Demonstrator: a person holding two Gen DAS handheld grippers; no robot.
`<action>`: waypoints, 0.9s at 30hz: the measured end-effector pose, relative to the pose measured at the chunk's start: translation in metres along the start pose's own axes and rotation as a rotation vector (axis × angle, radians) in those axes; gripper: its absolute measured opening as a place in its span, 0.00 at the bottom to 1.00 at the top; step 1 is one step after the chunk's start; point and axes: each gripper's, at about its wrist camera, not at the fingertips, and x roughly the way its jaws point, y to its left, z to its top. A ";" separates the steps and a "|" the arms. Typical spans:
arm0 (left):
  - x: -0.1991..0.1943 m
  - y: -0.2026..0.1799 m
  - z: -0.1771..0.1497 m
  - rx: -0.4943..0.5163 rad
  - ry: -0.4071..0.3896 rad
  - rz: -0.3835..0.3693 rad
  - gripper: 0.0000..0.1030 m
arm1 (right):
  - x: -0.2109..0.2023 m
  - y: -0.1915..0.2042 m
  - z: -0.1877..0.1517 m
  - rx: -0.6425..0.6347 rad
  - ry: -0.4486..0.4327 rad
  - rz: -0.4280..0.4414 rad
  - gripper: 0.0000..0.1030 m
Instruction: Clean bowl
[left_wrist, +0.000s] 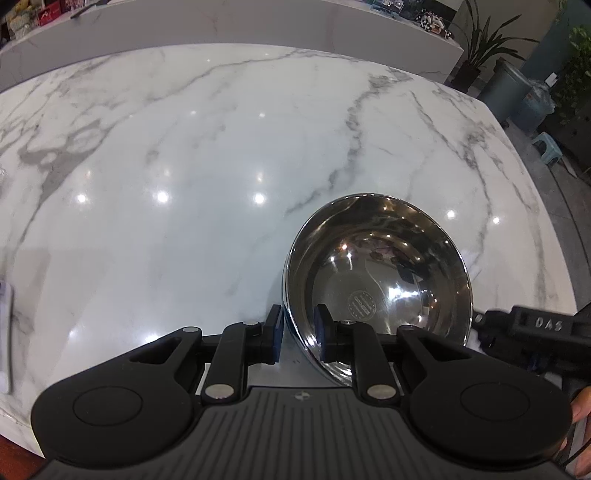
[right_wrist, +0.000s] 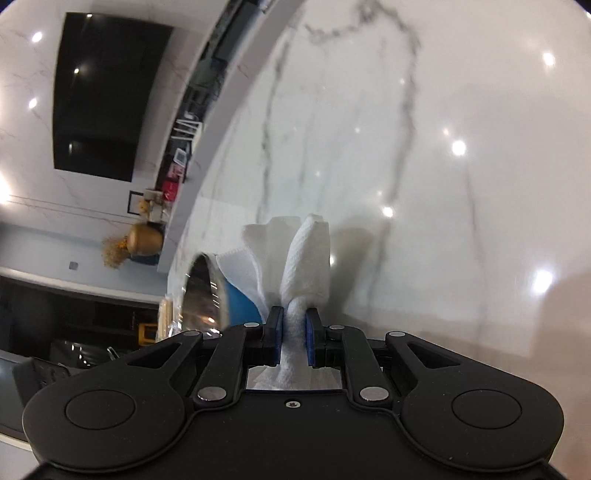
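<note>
A shiny steel bowl (left_wrist: 380, 280) is tilted up over the white marble counter (left_wrist: 184, 184). My left gripper (left_wrist: 299, 334) is shut on the bowl's near rim, one pad outside and one inside. My right gripper (right_wrist: 294, 338) is shut on a bunched white paper towel (right_wrist: 303, 258) that sticks out forward past the pads. In the right wrist view the bowl (right_wrist: 201, 291) shows edge-on at the left, close to the towel. The right gripper's body (left_wrist: 532, 332) shows at the right of the left wrist view, beside the bowl.
A raised marble ledge (left_wrist: 221, 29) runs along the counter's far side with small items on it. Potted plants (left_wrist: 480, 48), a bin and a small stool (left_wrist: 548, 147) stand on the floor beyond the counter's right edge. A flat object (left_wrist: 5, 332) lies at the counter's left edge.
</note>
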 end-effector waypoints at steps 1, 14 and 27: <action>0.001 0.001 0.002 -0.004 -0.001 0.004 0.16 | 0.002 -0.001 -0.002 0.001 0.003 0.001 0.11; 0.001 0.013 -0.005 -0.093 0.048 -0.026 0.28 | 0.001 0.014 -0.007 -0.051 0.011 -0.032 0.11; -0.001 0.008 0.010 0.020 0.011 0.032 0.08 | -0.027 0.033 0.011 -0.058 -0.043 0.058 0.11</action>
